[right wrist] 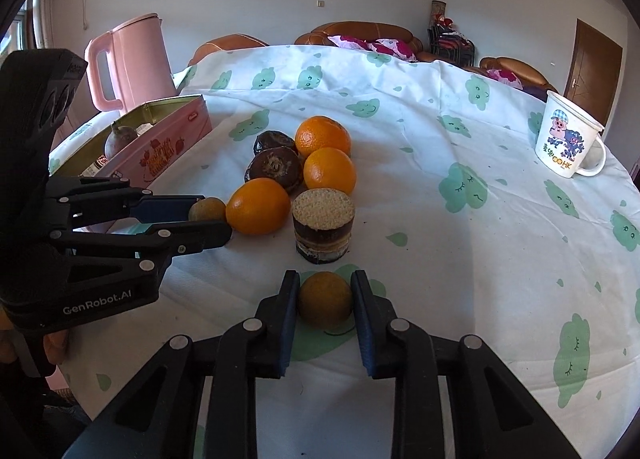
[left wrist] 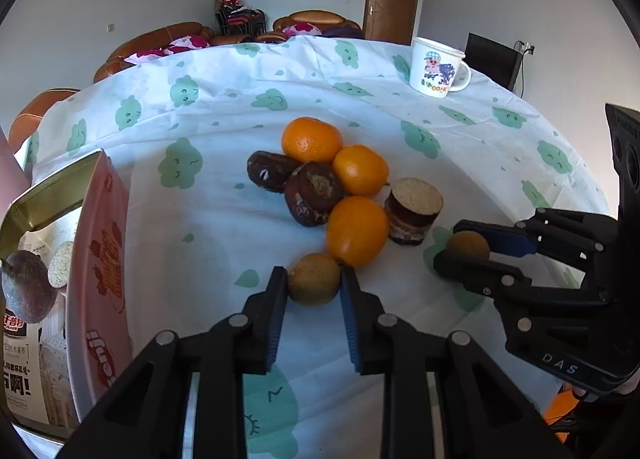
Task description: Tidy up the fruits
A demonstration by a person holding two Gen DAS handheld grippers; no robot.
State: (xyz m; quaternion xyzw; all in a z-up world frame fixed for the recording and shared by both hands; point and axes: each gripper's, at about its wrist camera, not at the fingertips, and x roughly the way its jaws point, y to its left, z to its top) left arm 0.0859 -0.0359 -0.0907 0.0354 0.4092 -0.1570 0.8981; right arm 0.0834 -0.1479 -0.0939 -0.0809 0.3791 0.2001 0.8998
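Two brown fruits, one (left wrist: 314, 279) between left fingers (left wrist: 280, 299), other (right wrist: 325, 299) between right fingers (right wrist: 290, 307)

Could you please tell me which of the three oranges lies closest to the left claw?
The front orange, nearest the camera in the pile; it sits right beside the brown fruit in the left claw. The other two lie farther back.

Both grippers are black linkage frames with silver rivets and blue finger pads. The left gripper (right wrist: 208, 219) reads "GenRobot.AI"; the right gripper (left wrist: 466, 251) shows white lettering, apparently "DAS".
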